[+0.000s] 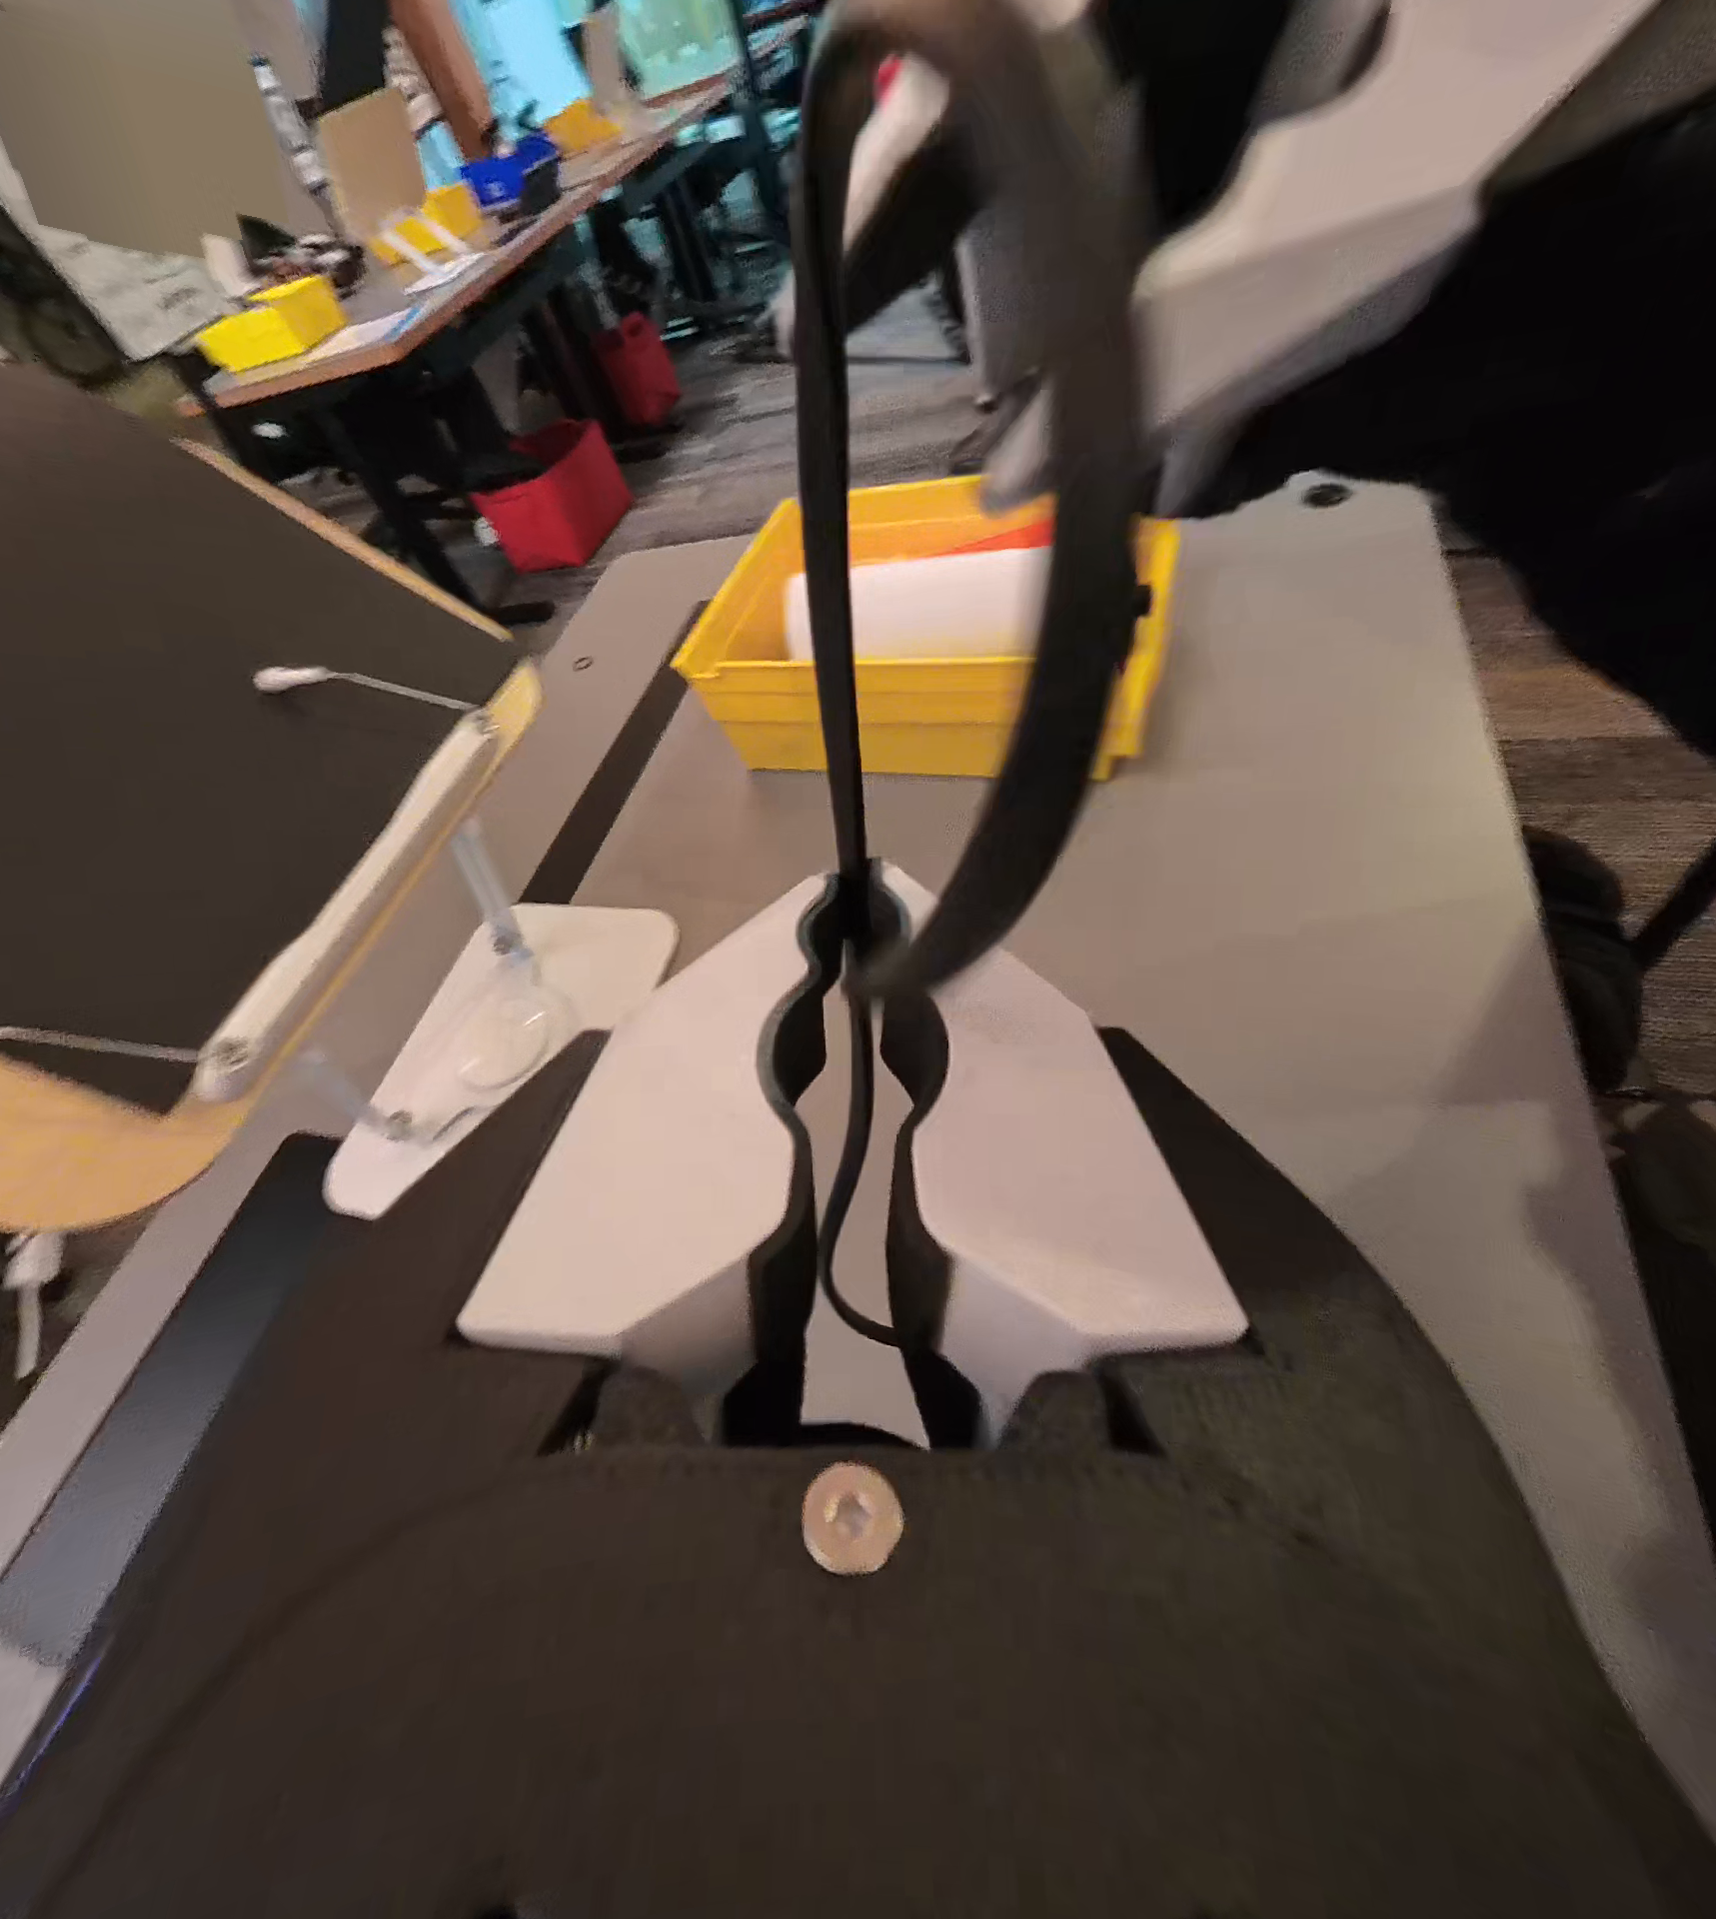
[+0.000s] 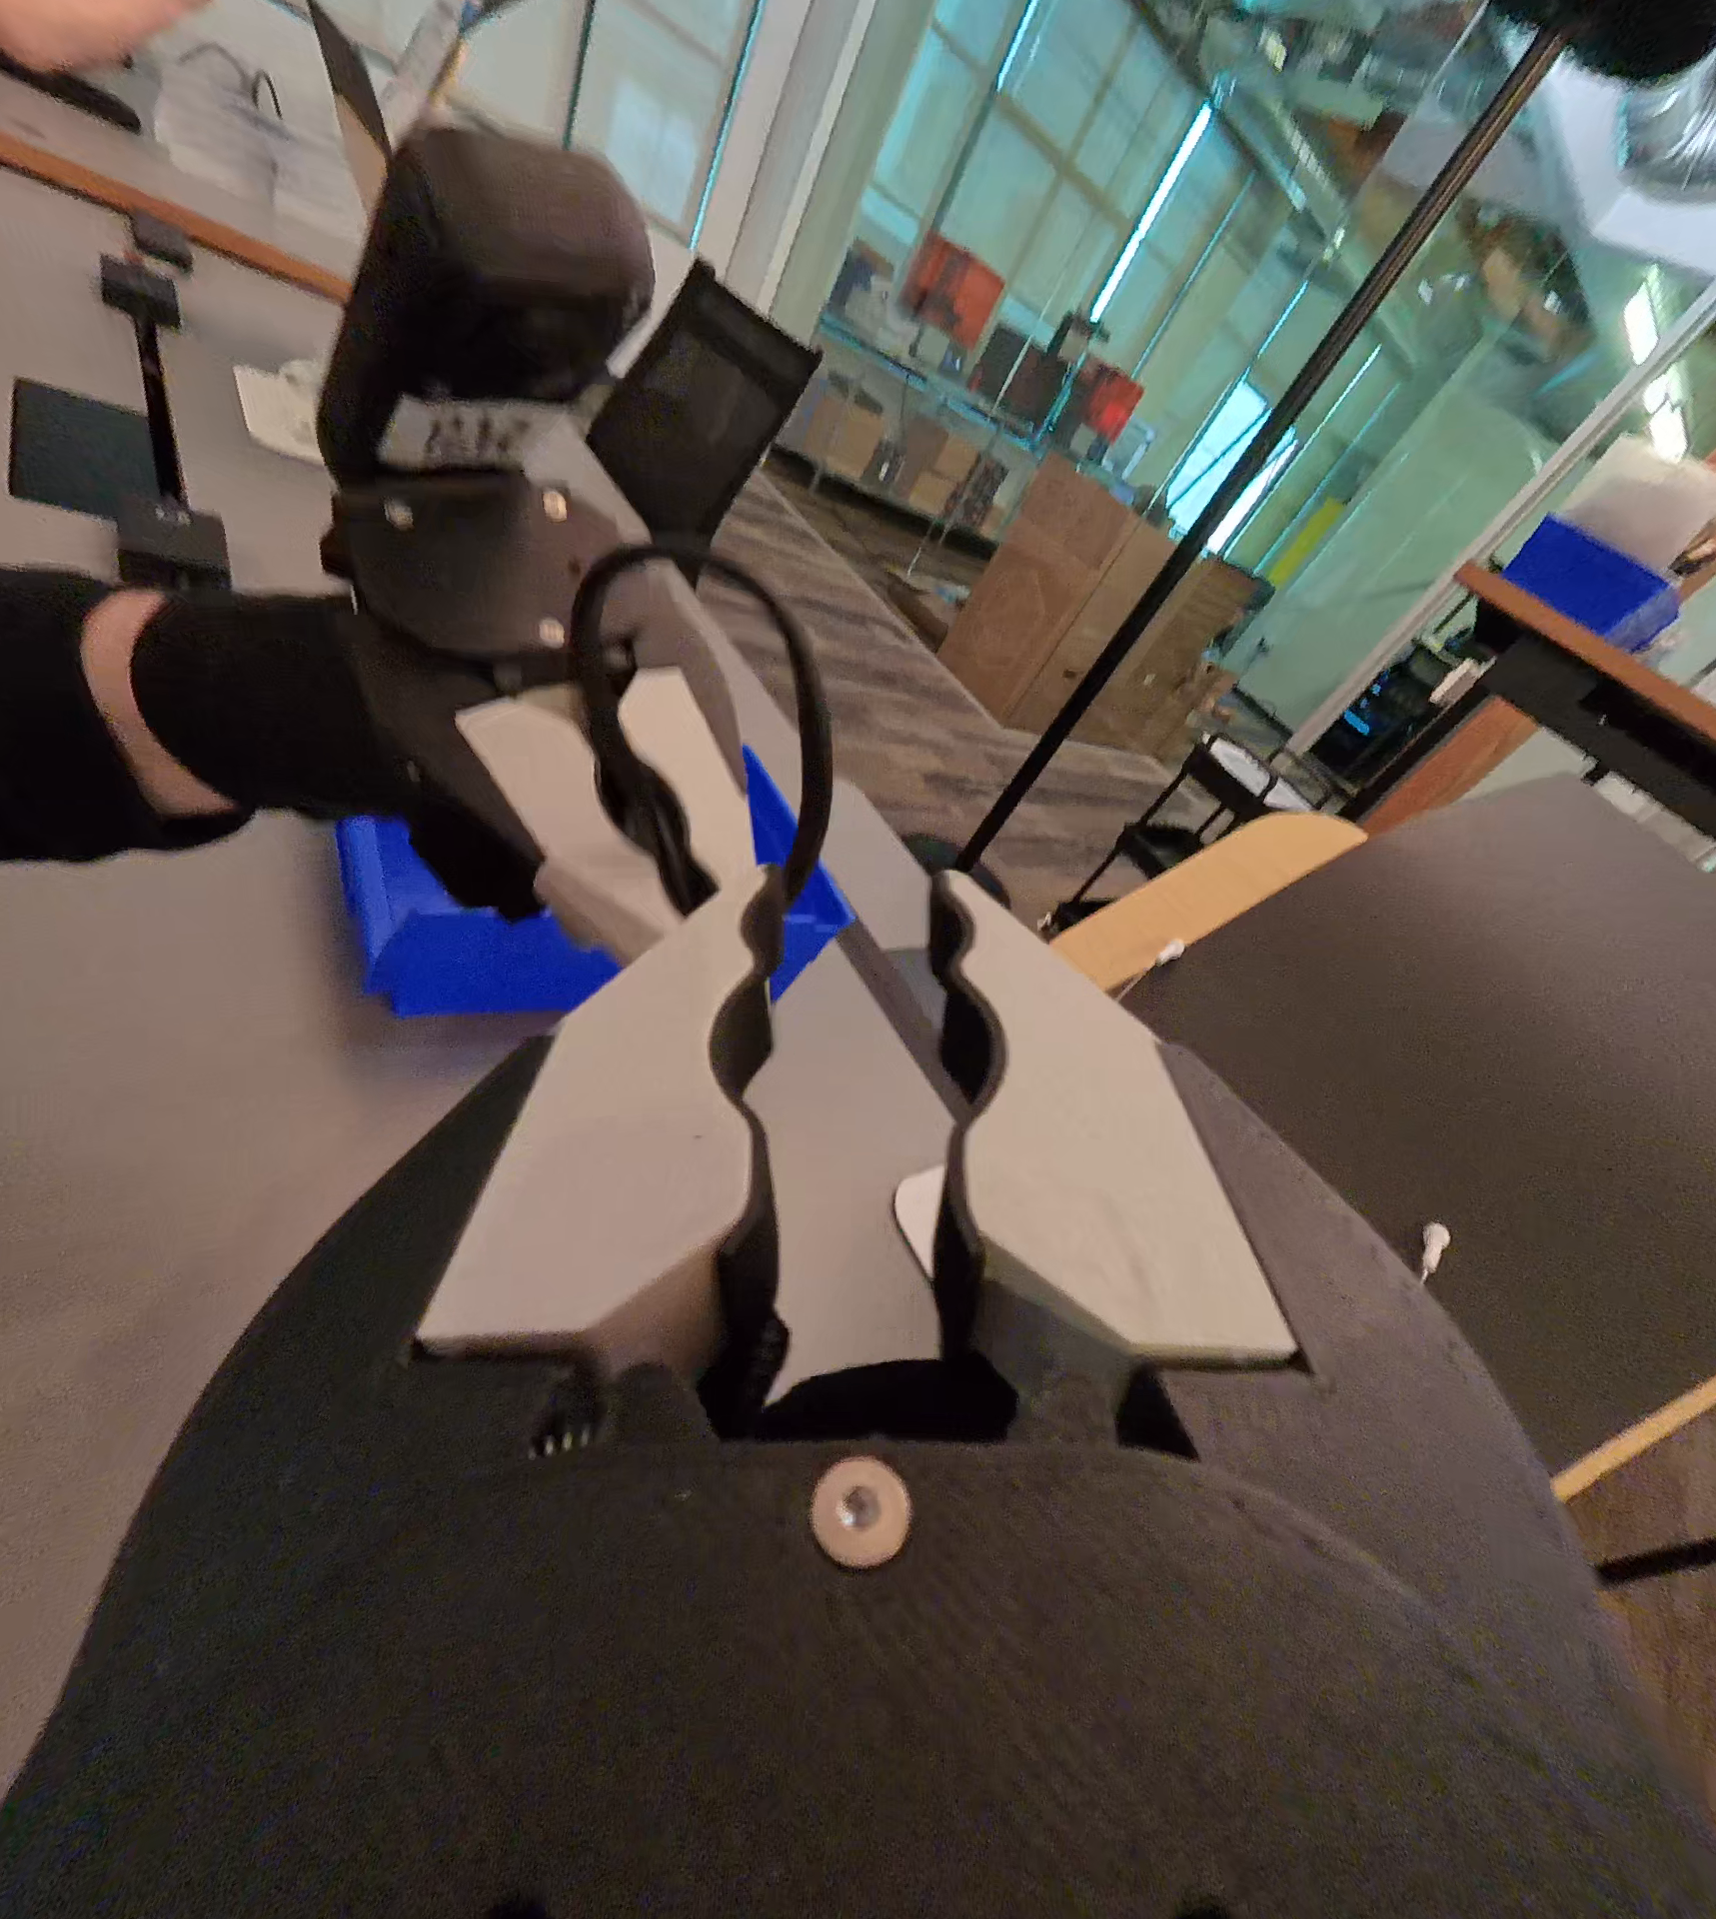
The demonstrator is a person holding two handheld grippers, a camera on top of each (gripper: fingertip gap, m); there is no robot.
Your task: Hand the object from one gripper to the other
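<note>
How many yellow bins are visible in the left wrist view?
4: one near yellow bin on the grey table beyond the left claw; three on the far table. Others may be hidden.

We saw our right gripper [image 2: 848,924] with fingers spread apart. The black loop [image 2: 801,706] seemed to touch its left fingertip. The left gripper [image 2: 672,820], in a gloved hand [image 2: 241,706], pinched the loop above a blue bin [image 2: 448,945].

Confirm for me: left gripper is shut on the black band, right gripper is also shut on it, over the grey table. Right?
Not quite. The left gripper is shut on the black band, but the right gripper is open; the right wrist view shows its fingers apart, the band beside one finger. Grey table is correct.
</note>
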